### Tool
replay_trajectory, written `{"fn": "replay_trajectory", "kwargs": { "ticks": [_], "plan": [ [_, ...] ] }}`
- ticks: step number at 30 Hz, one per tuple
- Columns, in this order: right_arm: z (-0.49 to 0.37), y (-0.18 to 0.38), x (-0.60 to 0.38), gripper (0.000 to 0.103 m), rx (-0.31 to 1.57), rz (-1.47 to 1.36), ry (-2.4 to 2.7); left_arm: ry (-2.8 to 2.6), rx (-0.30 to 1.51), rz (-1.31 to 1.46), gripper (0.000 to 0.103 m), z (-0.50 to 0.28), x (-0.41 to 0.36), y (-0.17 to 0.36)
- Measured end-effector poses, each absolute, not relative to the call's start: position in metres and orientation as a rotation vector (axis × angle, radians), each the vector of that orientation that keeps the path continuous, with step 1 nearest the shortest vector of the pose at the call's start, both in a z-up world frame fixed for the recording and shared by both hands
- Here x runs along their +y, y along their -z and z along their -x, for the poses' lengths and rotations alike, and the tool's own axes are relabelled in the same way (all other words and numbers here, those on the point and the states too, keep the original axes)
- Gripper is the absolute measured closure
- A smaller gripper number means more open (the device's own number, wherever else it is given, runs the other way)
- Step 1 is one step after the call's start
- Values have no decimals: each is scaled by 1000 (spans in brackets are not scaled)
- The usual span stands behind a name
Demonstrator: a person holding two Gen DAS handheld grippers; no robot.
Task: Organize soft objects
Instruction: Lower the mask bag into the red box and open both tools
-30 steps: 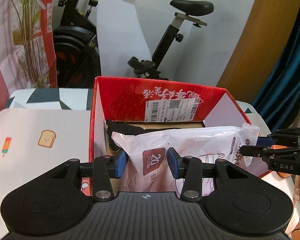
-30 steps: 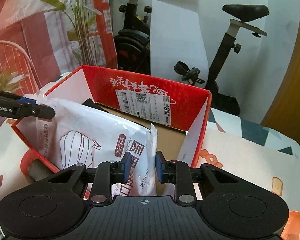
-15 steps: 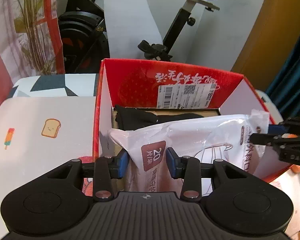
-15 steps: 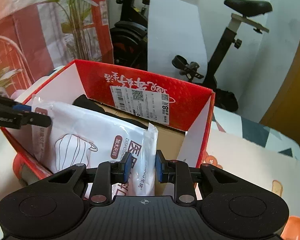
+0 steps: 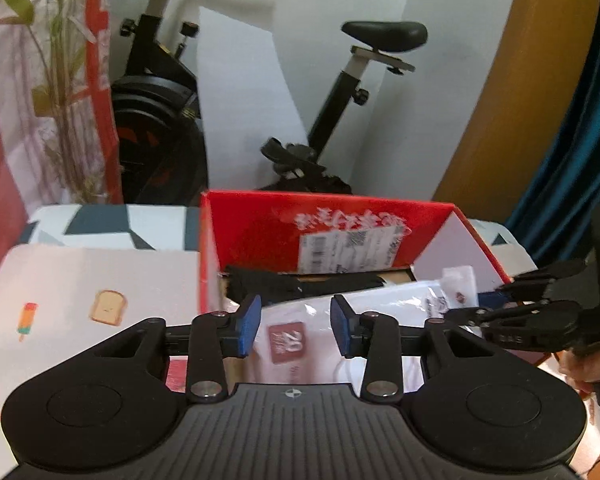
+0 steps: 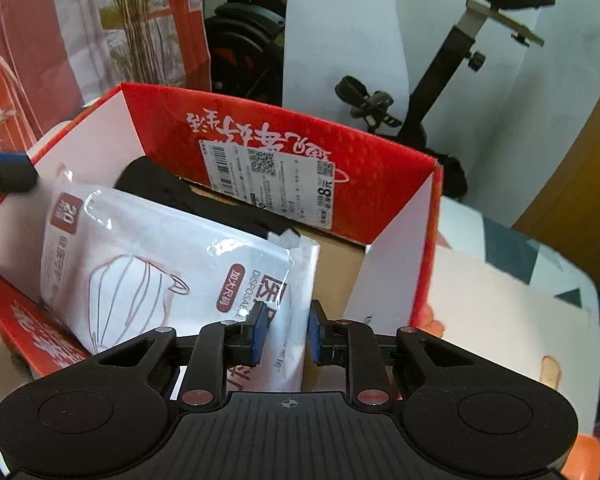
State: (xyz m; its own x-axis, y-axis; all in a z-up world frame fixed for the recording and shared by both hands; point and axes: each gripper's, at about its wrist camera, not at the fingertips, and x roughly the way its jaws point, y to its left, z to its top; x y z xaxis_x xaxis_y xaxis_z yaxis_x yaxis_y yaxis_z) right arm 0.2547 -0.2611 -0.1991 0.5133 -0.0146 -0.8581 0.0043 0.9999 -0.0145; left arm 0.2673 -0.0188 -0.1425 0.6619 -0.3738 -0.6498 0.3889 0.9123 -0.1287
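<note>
A white pack of face masks [image 6: 164, 276] lies inside the red cardboard box [image 6: 300, 152], over a black cloth [image 6: 168, 192]. My left gripper [image 5: 294, 330] is open; its jaws stand apart above the pack's end [image 5: 296, 344], not touching it. My right gripper [image 6: 287, 338] has its jaws slightly apart around the pack's other end, with a gap on the right side. In the left wrist view the right gripper [image 5: 512, 312] shows at the box's right side [image 5: 452, 256]. The left gripper's fingertip [image 6: 4, 168] shows at the left edge of the right wrist view.
The box stands on a table with a white patterned cloth [image 5: 80, 296]. An exercise bike [image 5: 340, 132] and a white board stand behind the table. A plant and red-and-white banner [image 5: 40, 100] are at the left. An orange object [image 6: 584, 456] lies at the lower right.
Both grippers lowered the mask pack into the box. The left gripper opened, let go of the pack and rose. The right gripper's jaws widened slightly.
</note>
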Motion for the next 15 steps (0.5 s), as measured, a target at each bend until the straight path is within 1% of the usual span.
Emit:
{"fn": "replay_trajectory", "kwargs": {
  "ticks": [5,15],
  "plan": [
    [-262,206,-253,84,1065,68,27,437,774,-16,70,-273,-30,158],
    [-270,217,-246,84,1117,96,21,394,742,-21,70,-274,-20,156]
  ]
}}
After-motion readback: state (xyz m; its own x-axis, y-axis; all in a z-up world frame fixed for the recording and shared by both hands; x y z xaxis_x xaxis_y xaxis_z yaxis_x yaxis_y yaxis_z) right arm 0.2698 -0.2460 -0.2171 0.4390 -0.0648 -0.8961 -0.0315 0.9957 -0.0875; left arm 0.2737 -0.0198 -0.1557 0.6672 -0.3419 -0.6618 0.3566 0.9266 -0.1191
